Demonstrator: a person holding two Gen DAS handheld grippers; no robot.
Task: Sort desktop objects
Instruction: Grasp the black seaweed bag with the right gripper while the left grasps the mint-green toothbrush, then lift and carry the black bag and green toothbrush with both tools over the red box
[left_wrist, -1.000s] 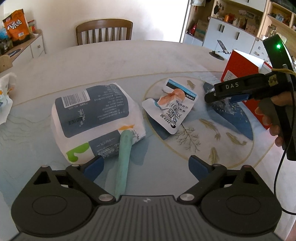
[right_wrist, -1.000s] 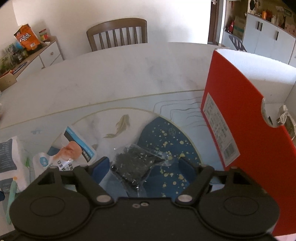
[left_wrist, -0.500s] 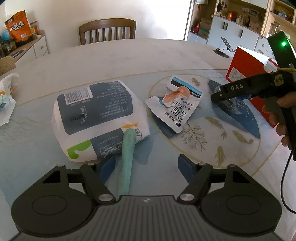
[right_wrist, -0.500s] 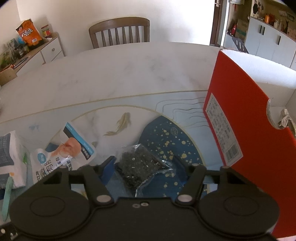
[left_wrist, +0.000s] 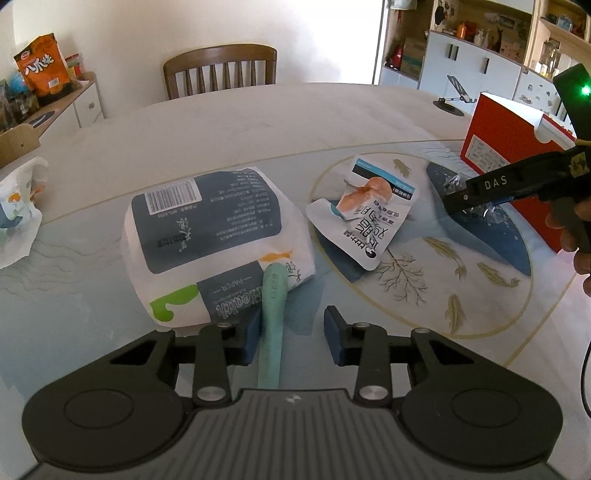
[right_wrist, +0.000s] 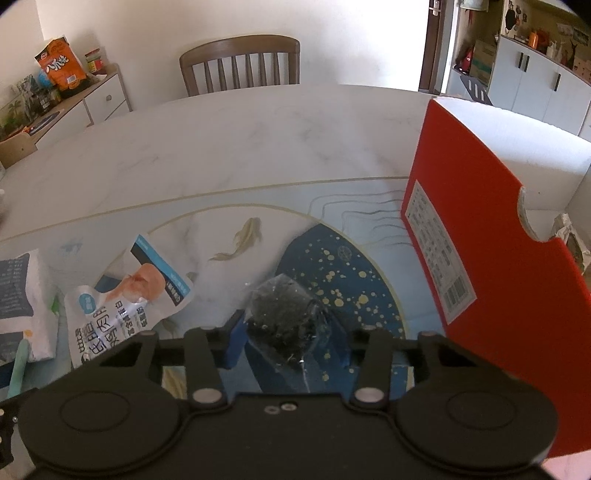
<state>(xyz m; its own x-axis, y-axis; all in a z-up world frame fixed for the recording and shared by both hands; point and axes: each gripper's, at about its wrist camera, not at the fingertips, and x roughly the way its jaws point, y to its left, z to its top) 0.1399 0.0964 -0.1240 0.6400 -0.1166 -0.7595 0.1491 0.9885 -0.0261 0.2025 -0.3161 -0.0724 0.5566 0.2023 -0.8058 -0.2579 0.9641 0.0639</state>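
Note:
My left gripper (left_wrist: 290, 338) straddles a long teal stick (left_wrist: 271, 325) that lies on the table with its far end on a white and grey tissue pack (left_wrist: 210, 240). Its left pad touches the stick and the right pad stands apart. My right gripper (right_wrist: 288, 339) has its blue pads pressed on a clear bag of dark bits (right_wrist: 282, 319), lifted off the table. It also shows in the left wrist view (left_wrist: 480, 192). A white snack pouch (left_wrist: 364, 221) with a chicken picture lies between them; it also shows in the right wrist view (right_wrist: 129, 299).
An open red box (right_wrist: 491, 236) stands just right of the right gripper; it also shows in the left wrist view (left_wrist: 506, 162). A crumpled white bag (left_wrist: 16, 210) lies at the table's left edge. A wooden chair (left_wrist: 221, 70) stands beyond the far edge.
Both grippers' jaws have narrowed. The left has moved forward along the teal stick. The right has closed on the clear bag and raised it.

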